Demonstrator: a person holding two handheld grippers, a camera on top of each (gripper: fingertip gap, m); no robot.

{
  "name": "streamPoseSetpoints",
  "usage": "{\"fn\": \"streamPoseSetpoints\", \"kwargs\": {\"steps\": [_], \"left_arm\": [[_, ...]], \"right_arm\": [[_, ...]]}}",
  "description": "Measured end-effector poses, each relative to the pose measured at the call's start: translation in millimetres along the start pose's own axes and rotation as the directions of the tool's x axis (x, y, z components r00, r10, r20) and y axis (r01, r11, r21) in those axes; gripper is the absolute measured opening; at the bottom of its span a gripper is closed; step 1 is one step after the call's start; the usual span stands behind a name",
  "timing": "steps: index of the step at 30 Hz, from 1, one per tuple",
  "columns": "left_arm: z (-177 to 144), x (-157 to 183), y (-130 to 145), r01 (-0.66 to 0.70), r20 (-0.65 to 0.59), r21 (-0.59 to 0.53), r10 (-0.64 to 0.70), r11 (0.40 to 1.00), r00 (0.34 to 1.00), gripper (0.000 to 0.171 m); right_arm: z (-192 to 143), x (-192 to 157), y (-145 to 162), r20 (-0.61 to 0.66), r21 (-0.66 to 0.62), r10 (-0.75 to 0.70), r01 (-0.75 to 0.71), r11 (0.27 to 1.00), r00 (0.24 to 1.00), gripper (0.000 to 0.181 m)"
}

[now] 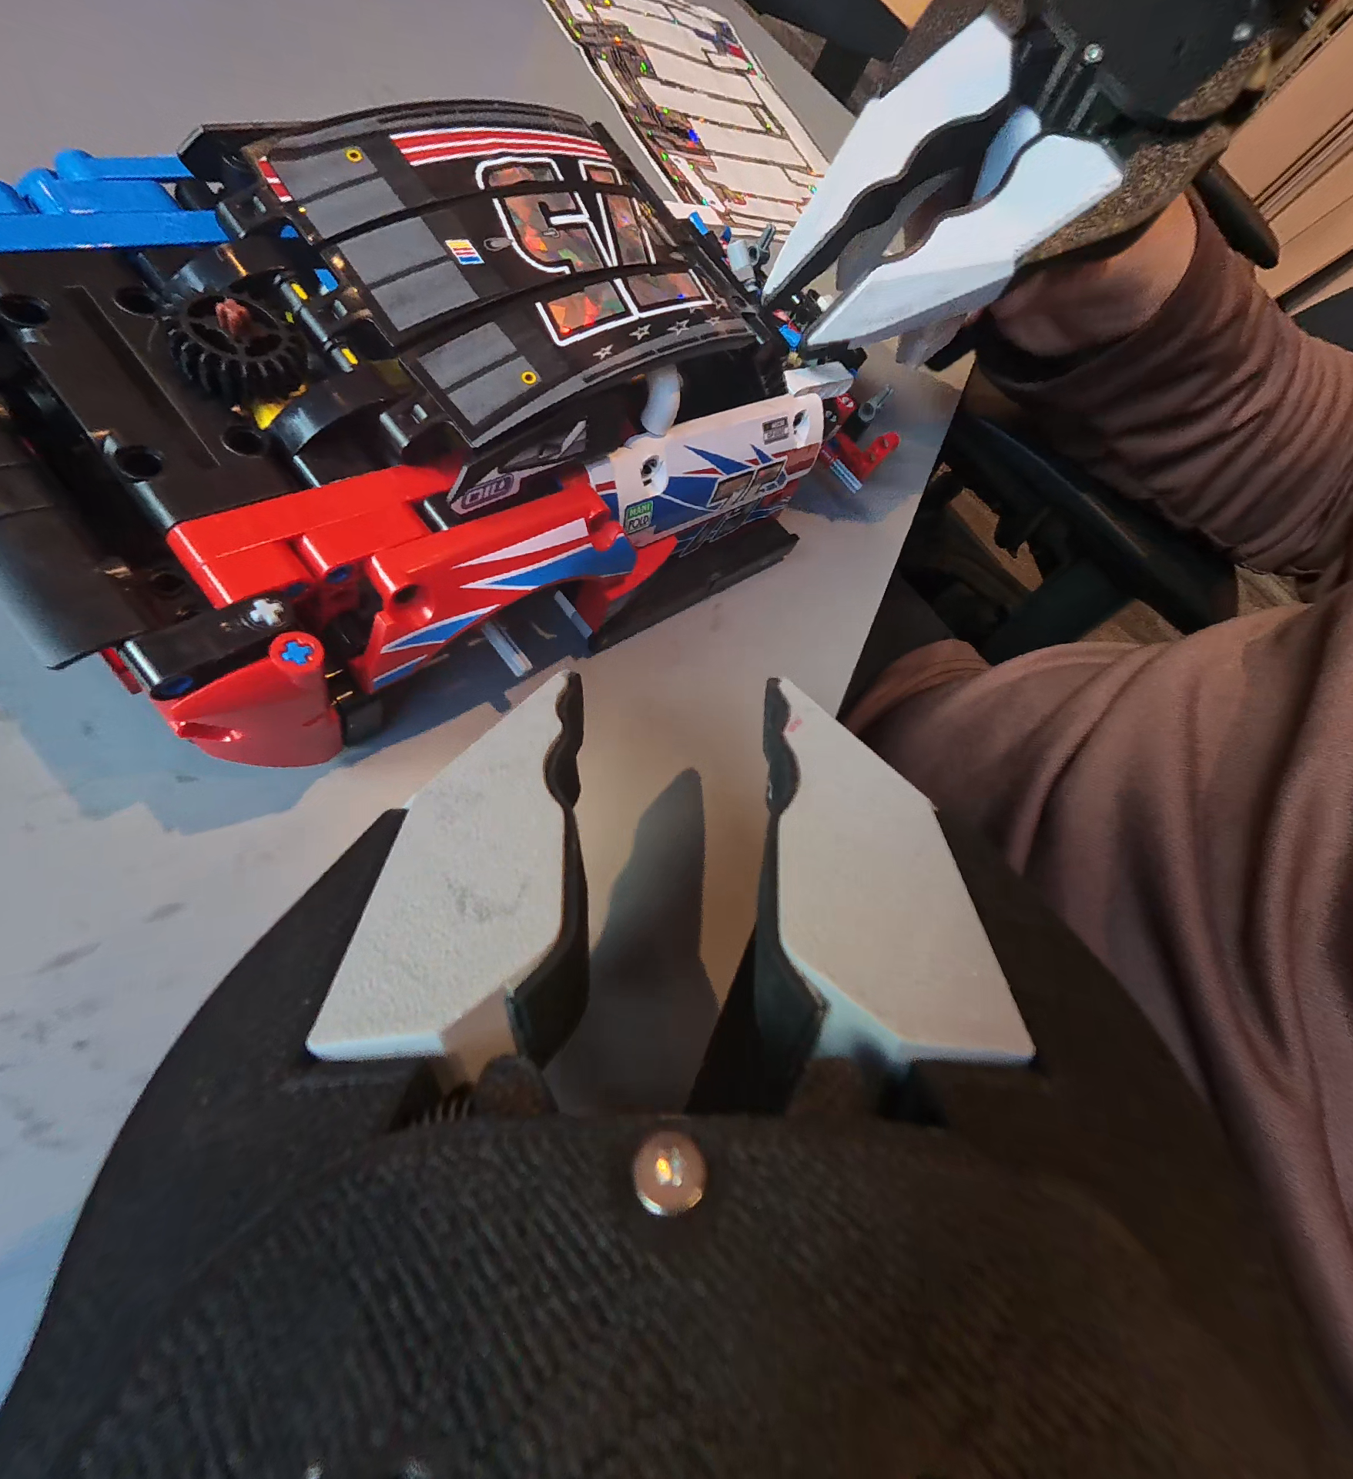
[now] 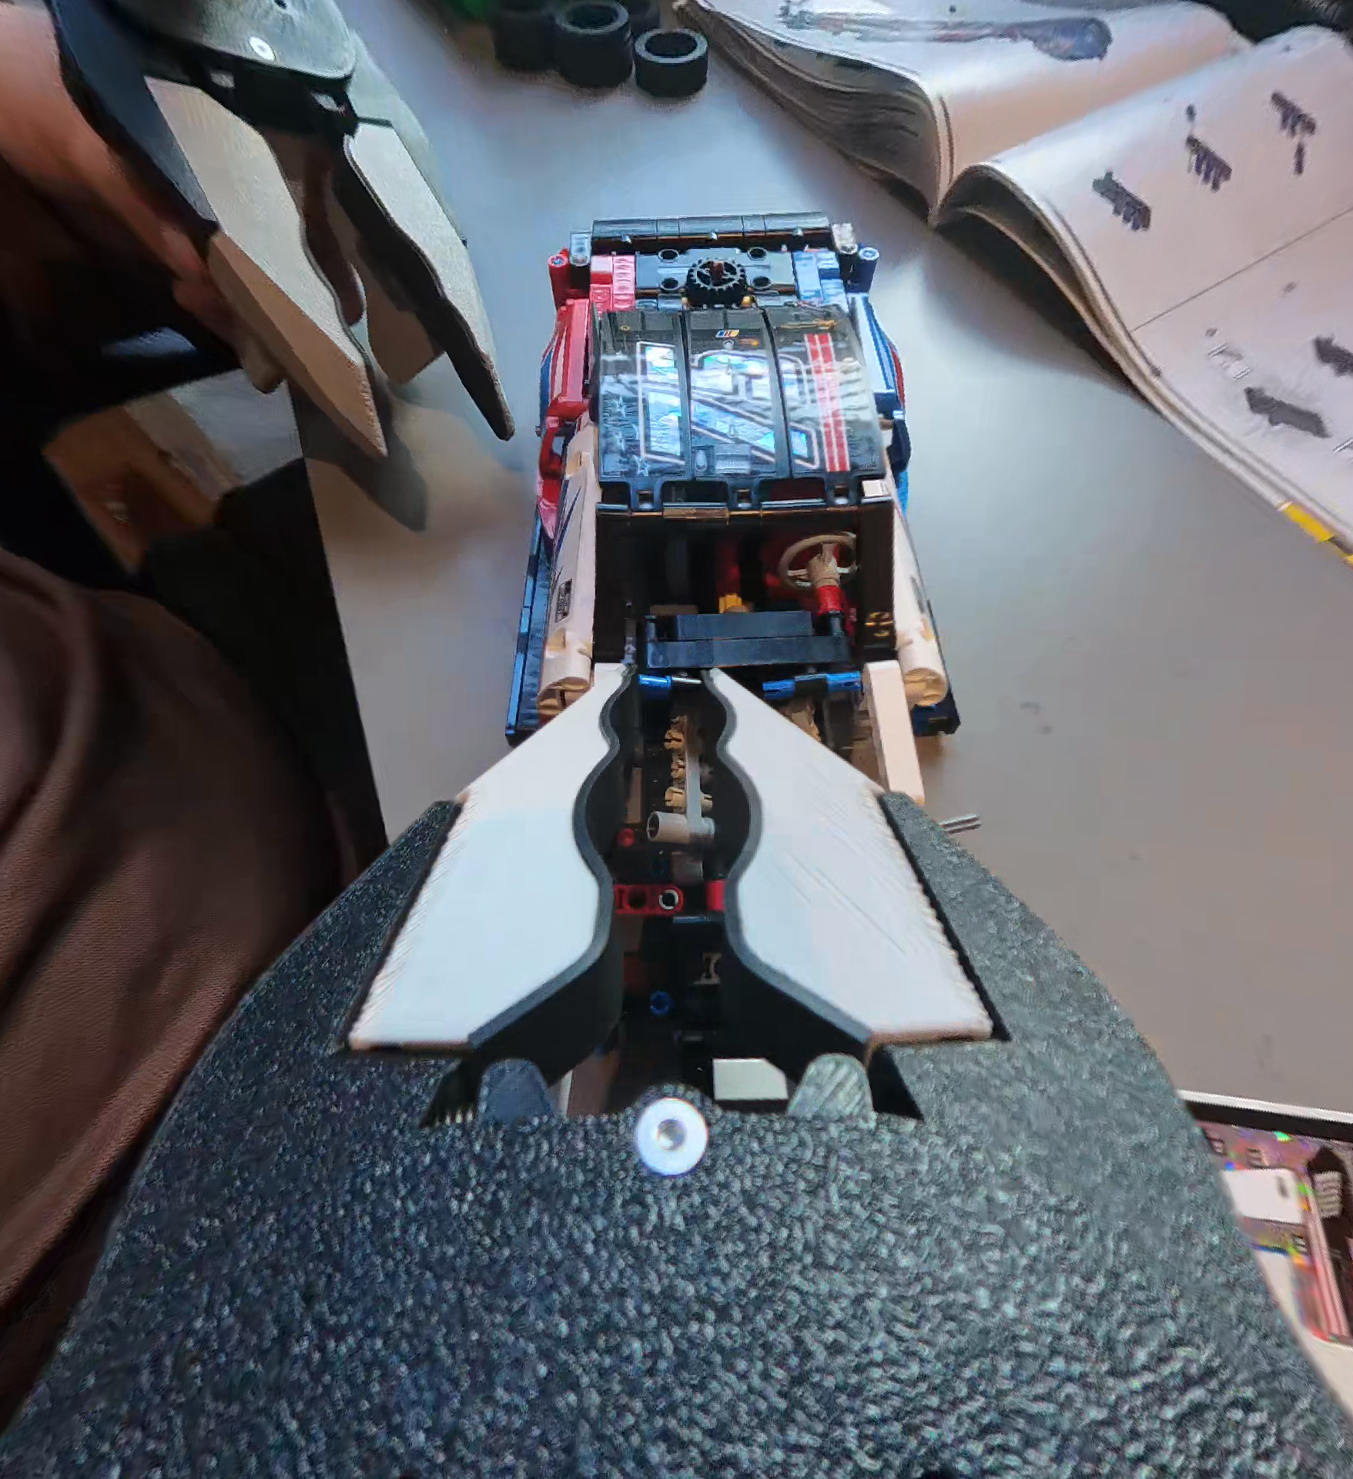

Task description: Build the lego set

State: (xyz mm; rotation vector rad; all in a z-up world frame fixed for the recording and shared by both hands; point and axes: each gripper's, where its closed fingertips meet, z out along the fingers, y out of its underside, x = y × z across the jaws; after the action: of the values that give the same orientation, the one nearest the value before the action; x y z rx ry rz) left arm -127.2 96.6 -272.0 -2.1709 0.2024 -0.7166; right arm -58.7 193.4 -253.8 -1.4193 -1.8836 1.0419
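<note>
A partly built Lego race car [image 1: 417, 448] in red, white, blue and black lies on the grey table [image 1: 137, 920]; it also shows in the right wrist view [image 2: 737, 400], nose toward the camera. My left gripper [image 1: 671, 688] is open and empty, low over the table beside the car's red rear corner; it also shows in the right wrist view [image 2: 441, 440]. My right gripper [image 2: 669, 672] reaches over the open engine bay, its tips a narrow gap apart at a blue pin by the black cross beam [image 2: 745, 636]. I cannot tell whether it pinches a part. It shows in the left wrist view [image 1: 791, 316] at the car's front.
An open instruction booklet [image 2: 1137, 200] lies right of the car. Black tyres [image 2: 593, 40] sit at the far end. A shiny sticker sheet [image 2: 1337, 1240] lies at the near right, also visible in the left wrist view [image 1: 697, 104]. Small loose parts [image 1: 857, 448] sit near the table edge [image 1: 897, 520]. Brown sleeves [image 1: 1217, 800] fill the right. Spacing between my two grippers at the tips: around 12 centimeters.
</note>
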Motion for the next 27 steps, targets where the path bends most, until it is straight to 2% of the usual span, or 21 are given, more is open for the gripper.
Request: {"fn": "streamPoseSetpoints", "kwargs": {"steps": [3,6,10,12,16,18,23,27], "left_arm": [[0.6,2.7,2.7,-0.005,-0.002,-0.001,0.005,1.0,1.0,0.043],[1.2,1.6,7.8,-0.013,0.014,-0.013,0.013,1.0,1.0,0.043],[7.6,4.4,6.4,-0.045,0.037,-0.023,0.046,0.999,0.998,0.036],[12.5,4.2,3.6,-0.081,0.075,-0.038,0.083,0.996,0.994,0.033],[17.1,0.4,-4.0,-0.141,0.153,-0.068,0.15,0.988,0.977,0.015],[14.9,0.8,-11.2,-0.154,0.168,-0.058,0.162,0.986,0.973,0.01],[7.9,-1.3,-20.9,-0.137,0.185,-0.046,0.143,0.99,0.972,0.011],[20.5,5.4,-14.0,-0.122,0.14,-0.086,0.133,0.989,0.981,0.019]], "right_arm": [[-9.0,0.5,-8.4,-0.004,0.045,-0.012,0.012,0.999,1.0,0.017],[-31.7,24.5,-14.3,-0.042,0.113,0.057,-0.052,0.992,0.998,0.025],[-55.9,71.0,11.1,-0.115,0.11,0.189,-0.176,0.978,0.975,0.036],[-61.6,83.4,24.5,-0.138,0.096,0.211,-0.199,0.975,0.968,0.04],[-55.6,68.4,35.1,-0.005,0.057,0.227,-0.226,0.972,0.974,0.044],[-49.6,55.6,36.0,0.066,0.042,0.196,-0.199,0.979,0.978,0.055],[-34.8,40.1,19.9,0.12,0.05,0.082,-0.088,0.995,0.989,0.068],[-21.0,32.7,14.4,0.165,0.032,0.051,-0.057,0.998,0.985,0.072]]}}
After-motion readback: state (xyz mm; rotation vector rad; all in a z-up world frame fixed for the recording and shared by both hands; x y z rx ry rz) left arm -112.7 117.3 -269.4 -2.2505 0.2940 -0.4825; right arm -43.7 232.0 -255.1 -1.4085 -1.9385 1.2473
